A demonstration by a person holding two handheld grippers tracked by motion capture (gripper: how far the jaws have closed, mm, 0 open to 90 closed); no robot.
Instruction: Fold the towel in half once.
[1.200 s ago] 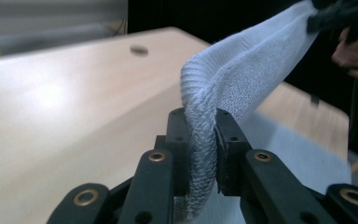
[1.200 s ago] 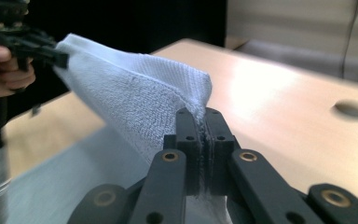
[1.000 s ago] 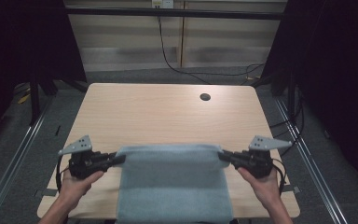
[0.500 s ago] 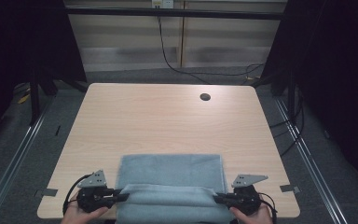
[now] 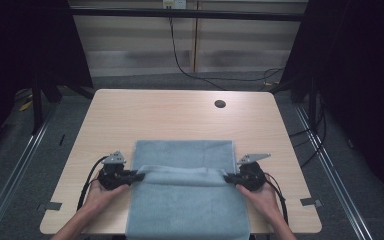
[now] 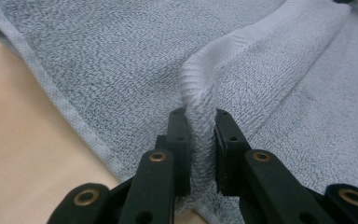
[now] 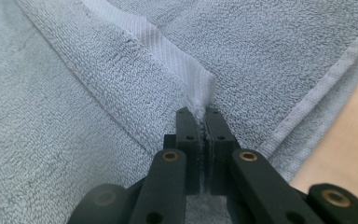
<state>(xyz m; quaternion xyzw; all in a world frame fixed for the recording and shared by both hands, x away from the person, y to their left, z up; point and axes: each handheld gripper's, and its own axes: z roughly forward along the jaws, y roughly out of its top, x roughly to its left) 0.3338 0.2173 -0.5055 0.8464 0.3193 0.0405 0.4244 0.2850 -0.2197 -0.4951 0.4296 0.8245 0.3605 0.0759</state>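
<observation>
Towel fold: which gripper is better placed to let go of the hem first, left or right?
Neither by much; slightly the right. Both the left gripper and the right gripper pinch the towel by its hem, low over the folded layer. The right one holds a thin edge; the left clamps a thicker bunch.

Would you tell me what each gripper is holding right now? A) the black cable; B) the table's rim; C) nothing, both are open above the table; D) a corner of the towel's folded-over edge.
D: the left gripper and the right gripper each pinch a corner of the blue-grey towel, its edge lying folded over on the towel.
</observation>
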